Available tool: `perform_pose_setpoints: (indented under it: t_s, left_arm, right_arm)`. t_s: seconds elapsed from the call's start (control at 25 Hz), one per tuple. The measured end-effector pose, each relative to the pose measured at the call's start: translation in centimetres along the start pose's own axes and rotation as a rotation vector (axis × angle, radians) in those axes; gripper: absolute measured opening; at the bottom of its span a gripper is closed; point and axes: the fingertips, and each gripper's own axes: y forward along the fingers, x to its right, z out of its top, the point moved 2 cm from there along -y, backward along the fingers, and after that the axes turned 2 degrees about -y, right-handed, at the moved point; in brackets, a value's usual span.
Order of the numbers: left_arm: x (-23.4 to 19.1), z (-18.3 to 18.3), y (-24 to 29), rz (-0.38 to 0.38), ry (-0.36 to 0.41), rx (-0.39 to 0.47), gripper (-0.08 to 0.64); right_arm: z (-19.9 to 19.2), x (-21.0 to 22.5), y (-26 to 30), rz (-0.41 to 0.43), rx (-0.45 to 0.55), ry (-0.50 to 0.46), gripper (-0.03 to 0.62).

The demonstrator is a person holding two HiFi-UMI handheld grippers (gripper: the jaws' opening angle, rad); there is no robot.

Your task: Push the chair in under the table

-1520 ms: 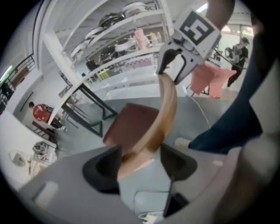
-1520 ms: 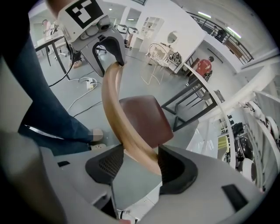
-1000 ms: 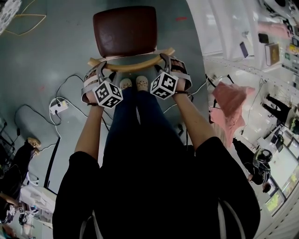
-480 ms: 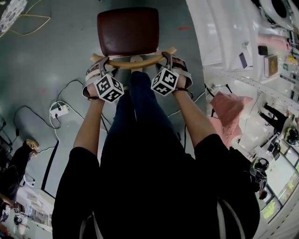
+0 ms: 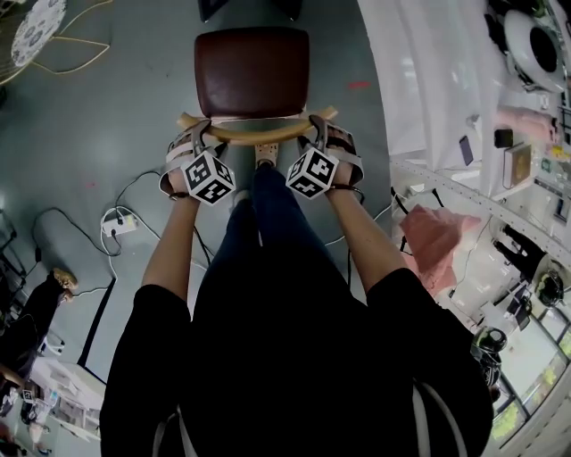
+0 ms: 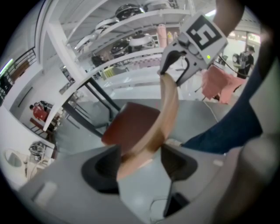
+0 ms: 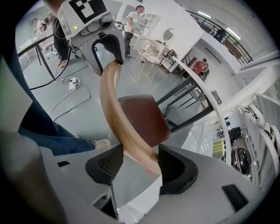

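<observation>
The chair has a dark brown seat and a curved wooden backrest; it stands on the grey floor just ahead of my feet. My left gripper is shut on the left end of the backrest, and my right gripper is shut on the right end. In the left gripper view the backrest runs between the jaws of the left gripper. The right gripper view shows the backrest clamped the same way in the right gripper. The white table with black legs stands beyond the seat.
Cables and a power strip lie on the floor to the left. A pink cloth hangs by white shelving on the right. A wire chair stands at the far left. Dark legs show just beyond the seat.
The chair and both grippers have moved forward across the floor, away from where I stood. One leg has stepped forward behind the backrest. Both grips are unchanged.
</observation>
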Motion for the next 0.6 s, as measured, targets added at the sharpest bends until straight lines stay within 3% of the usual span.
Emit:
perform_pose_setpoints:
  t_s: [0.6]
  left_arm:
    - [-9.1, 3.5, 4.5, 0.010, -0.032, -0.039, 0.291]
  right_arm:
    - [2.8, 9.3, 5.2, 0.007, 0.036, -0.029, 0.224]
